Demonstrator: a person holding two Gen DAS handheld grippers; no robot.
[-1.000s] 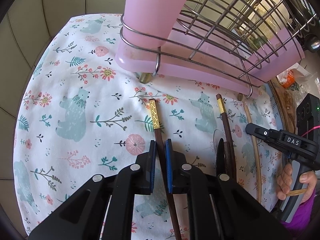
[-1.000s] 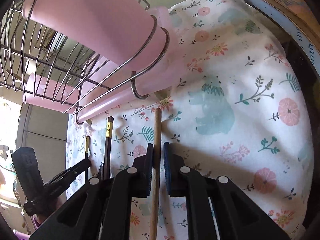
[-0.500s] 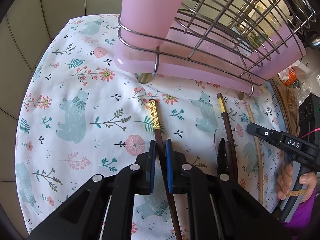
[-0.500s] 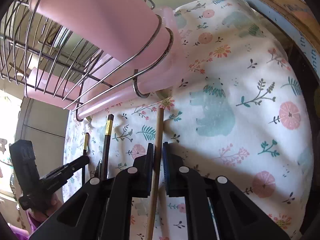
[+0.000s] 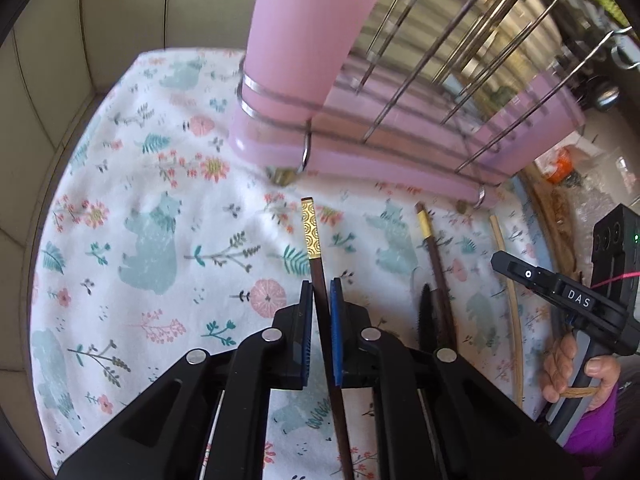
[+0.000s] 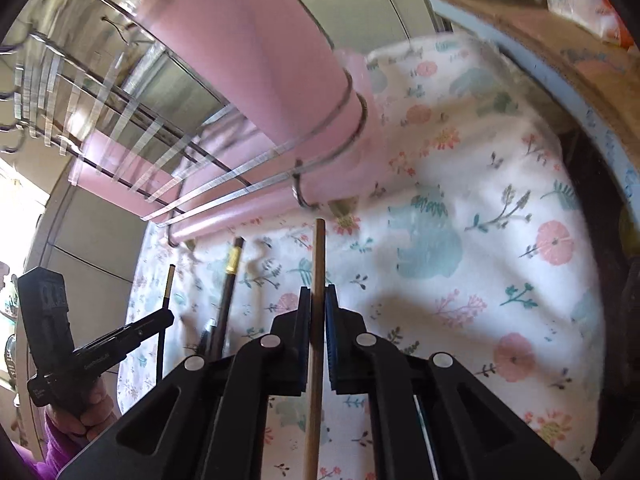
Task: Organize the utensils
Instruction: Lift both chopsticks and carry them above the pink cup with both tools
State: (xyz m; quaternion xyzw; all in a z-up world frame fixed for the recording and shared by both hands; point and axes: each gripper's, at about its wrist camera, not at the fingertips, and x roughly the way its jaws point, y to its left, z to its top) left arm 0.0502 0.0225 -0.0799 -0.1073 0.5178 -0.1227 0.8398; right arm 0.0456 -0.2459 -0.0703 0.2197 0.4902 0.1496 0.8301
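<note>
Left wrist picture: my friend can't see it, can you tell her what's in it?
The left hand-held gripper pinches a dark chopstick with a gold tip above a flowery bear tablecloth. A pink dish rack stands just beyond, and another dark chopstick lies to the right.

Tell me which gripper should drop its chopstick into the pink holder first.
Probably left. The left gripper holds the dark gold-tipped chopstick, its tip just below the pink holder. The right gripper holds the light wooden chopstick, with the holder up to its left.
</note>
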